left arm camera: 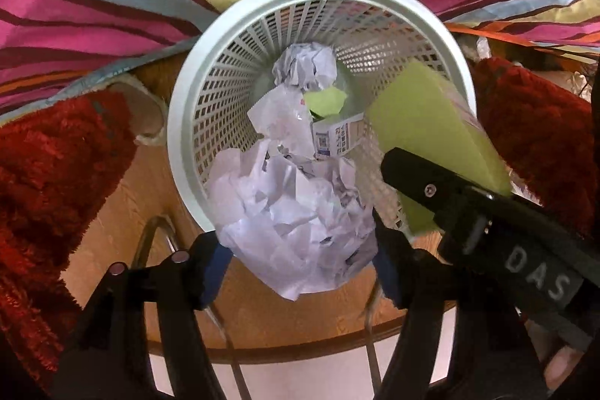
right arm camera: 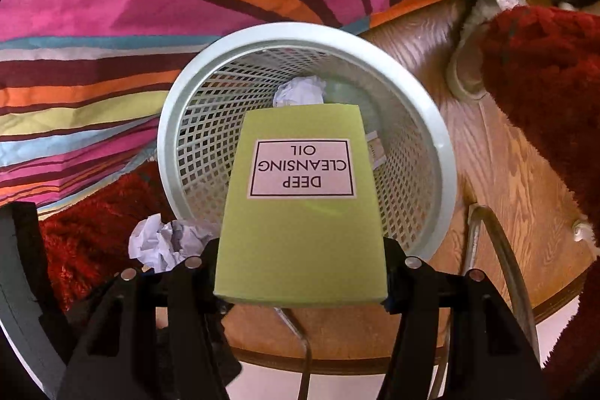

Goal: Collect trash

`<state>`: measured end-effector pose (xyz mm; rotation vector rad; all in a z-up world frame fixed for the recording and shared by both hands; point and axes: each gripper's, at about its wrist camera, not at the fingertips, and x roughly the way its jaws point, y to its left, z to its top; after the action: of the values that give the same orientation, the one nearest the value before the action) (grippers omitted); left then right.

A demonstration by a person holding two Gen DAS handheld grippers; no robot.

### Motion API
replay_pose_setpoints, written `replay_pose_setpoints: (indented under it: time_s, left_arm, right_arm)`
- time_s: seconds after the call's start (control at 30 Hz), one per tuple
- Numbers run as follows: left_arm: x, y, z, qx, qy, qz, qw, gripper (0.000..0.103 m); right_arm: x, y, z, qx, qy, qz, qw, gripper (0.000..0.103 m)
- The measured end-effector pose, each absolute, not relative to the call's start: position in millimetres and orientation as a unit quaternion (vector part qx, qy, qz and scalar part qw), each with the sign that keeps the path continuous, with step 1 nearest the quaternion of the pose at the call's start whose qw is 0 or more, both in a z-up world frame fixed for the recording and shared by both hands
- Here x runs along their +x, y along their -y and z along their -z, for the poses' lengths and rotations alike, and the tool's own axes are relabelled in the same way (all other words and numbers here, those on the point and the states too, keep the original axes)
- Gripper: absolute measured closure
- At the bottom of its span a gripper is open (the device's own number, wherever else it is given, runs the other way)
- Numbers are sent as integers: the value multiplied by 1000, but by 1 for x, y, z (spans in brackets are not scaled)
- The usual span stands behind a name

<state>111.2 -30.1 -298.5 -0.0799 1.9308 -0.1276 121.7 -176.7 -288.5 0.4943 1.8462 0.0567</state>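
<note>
A white mesh wastebasket (left arm camera: 187, 122) stands on a round wooden surface, with crumpled paper (left arm camera: 303, 66), a small printed carton (left arm camera: 337, 137) and a green scrap (left arm camera: 324, 100) inside. A big crumpled white paper ball (left arm camera: 296, 220) hangs over its near rim between the fingers of my left gripper (left arm camera: 300, 268), whose pads stand just off it. My right gripper (right arm camera: 300, 272) points into the same basket (right arm camera: 438, 152). A green "Deep Cleansing Oil" box (right arm camera: 300, 212) lies loosely between its parted fingers, its far end inside the rim. The left wrist view shows that box (left arm camera: 431, 122) too.
Striped multicoloured fabric (left arm camera: 112, 6) hangs behind the basket. Shaggy red cloth (left arm camera: 48, 182) lies left and right (right arm camera: 543, 81) of it. The wooden top (right arm camera: 506, 175) ends in a curved near edge, with a bent metal tube (right arm camera: 498, 242) over it. White floor shows below.
</note>
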Motion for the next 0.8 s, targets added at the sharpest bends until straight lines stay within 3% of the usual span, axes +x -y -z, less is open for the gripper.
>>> replay_pose_setpoints:
  time_s: [0.03,0.07,0.1,0.57,0.8]
  left_arm:
    - [111,29,301,-33,-825,49,562,19]
    - [110,28,303,-33,-827,46,559,17]
    - [111,27,304,-35,-827,43,559,17]
    - [112,22,297,-35,-817,30,575,17]
    - [111,18,269,-25,-787,26,616,17]
  right_arm:
    - [122,176,290,208,-790,-24,577,35]
    - [123,176,291,204,-790,-22,577,17]
    - [123,176,292,189,-791,-15,582,8]
    - [124,185,287,196,-779,11,596,8]
    - [121,196,267,208,-758,14,618,8]
